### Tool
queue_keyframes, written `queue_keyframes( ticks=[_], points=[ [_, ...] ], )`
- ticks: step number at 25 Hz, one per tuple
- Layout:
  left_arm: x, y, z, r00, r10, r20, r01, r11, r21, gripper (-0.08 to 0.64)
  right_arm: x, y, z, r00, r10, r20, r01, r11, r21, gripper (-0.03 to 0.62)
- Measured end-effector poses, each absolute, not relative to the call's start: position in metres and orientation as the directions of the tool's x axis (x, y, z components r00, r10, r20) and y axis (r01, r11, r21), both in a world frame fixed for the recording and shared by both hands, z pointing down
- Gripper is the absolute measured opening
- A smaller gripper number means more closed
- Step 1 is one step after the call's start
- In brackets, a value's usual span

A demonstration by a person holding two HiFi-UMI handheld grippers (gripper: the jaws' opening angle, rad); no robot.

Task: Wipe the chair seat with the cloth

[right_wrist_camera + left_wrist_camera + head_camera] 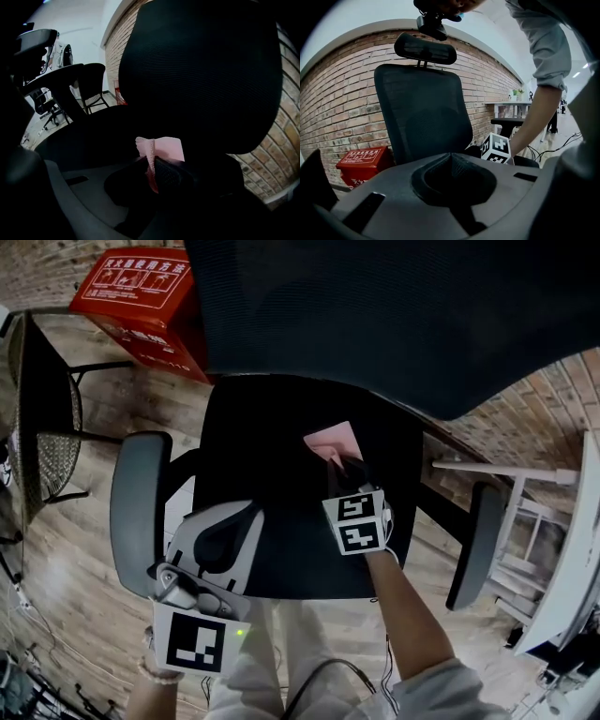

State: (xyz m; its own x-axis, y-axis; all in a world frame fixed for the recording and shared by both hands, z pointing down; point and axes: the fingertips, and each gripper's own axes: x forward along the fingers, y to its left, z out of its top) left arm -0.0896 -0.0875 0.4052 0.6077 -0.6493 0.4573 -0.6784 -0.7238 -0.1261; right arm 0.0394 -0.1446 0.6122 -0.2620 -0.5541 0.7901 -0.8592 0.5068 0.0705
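Note:
The black office chair seat [272, 442] fills the middle of the head view. A pink cloth [333, 442] lies on its right half, and my right gripper [344, 465] is shut on the cloth's near edge. In the right gripper view the cloth [161, 147] stands up folded between the jaws of the right gripper [152, 164], just above the seat [89, 136]. My left gripper [251, 514] hovers over the seat's front left, shut and empty. The left gripper [451, 157] points toward the backrest [422, 108] in its own view.
The tall mesh backrest [394, 315] overhangs the seat's far side. Grey armrests [136, 493] [473, 540] flank the seat. A red box [141, 296] stands by the brick wall, another chair [47, 418] at left, a white shelf frame [553, 549] at right.

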Motion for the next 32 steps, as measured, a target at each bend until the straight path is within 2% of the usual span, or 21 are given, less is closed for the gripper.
queue_keyframes(
  ticks=[10, 17, 25, 32],
  points=[
    [-0.060, -0.080, 0.408, 0.641, -0.615, 0.460, -0.632, -0.762, -0.139, 0.018, 0.149, -0.119, 0.606, -0.019, -0.619, 0.785, -0.943, 0.273, 0.192, 0.055],
    [-0.046, -0.074, 0.404, 0.665, -0.588, 0.460, -0.594, -0.790, -0.151, 0.018, 0.200, -0.098, 0.598, 0.115, -0.616, 0.780, -0.970, 0.101, 0.223, 0.055],
    [-0.047, -0.075, 0.401, 0.660, -0.601, 0.451, -0.602, -0.782, -0.161, 0.018, 0.180, -0.097, 0.603, 0.016, -0.616, 0.787, -0.990, 0.102, 0.100, 0.055],
    [-0.077, -0.081, 0.402, 0.623, -0.635, 0.457, -0.633, -0.752, -0.183, 0.018, 0.121, -0.104, 0.609, -0.103, -0.600, 0.793, -0.975, 0.218, 0.038, 0.055]
  ],
)
